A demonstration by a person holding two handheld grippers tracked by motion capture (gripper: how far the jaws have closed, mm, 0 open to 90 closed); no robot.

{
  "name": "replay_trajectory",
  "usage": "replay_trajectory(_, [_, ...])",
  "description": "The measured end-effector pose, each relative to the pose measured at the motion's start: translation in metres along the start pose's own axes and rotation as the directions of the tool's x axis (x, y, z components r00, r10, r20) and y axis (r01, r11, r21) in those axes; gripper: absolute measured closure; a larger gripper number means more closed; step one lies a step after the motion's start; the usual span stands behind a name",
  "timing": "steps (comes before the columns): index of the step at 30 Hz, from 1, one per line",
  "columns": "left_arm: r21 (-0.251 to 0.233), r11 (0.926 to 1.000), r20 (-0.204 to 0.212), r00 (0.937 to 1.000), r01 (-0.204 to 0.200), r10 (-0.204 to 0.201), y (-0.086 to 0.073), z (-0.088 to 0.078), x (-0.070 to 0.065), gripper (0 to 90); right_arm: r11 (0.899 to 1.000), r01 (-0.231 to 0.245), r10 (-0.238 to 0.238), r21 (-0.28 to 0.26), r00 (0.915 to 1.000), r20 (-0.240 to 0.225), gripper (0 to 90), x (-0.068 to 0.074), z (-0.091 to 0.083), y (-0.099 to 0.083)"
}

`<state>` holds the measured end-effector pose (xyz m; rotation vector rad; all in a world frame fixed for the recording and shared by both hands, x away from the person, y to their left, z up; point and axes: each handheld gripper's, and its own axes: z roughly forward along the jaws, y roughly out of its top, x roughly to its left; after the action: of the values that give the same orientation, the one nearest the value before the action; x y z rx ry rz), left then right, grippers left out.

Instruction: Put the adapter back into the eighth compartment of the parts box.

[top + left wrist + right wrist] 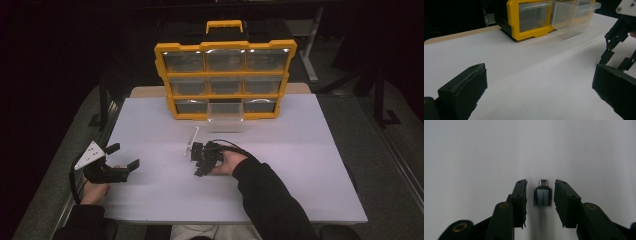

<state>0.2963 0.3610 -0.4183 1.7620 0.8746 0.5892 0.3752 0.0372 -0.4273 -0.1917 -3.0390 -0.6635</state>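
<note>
A small grey USB adapter [543, 197] lies flat on the white table [300, 165], its metal plug pointing away from the camera in the right gripper view. My right gripper [541, 184] is lowered over it, one jaw on each side with a narrow gap to both, so it is open. In the high view the right gripper [199, 165] points down at the table's middle. My left gripper [125, 156] rests at the left of the table, its jaws wide apart and holding nothing. From the left gripper view [539, 80] the right gripper [615, 62] stands at the far right.
A yellow organiser [225, 80] with clear drawers stands upright at the back of the table. Its bottom middle drawer [226, 117] is pulled out toward me. The organiser [529, 32] and that drawer [574, 15] sit at the top of the left gripper view.
</note>
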Motion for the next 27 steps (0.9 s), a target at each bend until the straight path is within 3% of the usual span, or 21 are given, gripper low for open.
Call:
replay_trajectory(5, [0.000, 1.0000, 0.001, 1.0000, 0.000, 0.000, 0.000, 0.000, 0.000, 0.0, 1.000, 0.000, 0.000, 0.002, 1.0000, 0.007, 74.3, -0.002, 0.001, 0.001])
replay_trajectory(27, [-0.004, 1.0000, 0.006, 1.0000, 0.004, -0.004, 0.000, 0.000, 0.000, 0.0, 0.999, -0.031, 0.031, -0.022, 0.9995, -0.002, 75.0, -0.006, -0.018, -0.004])
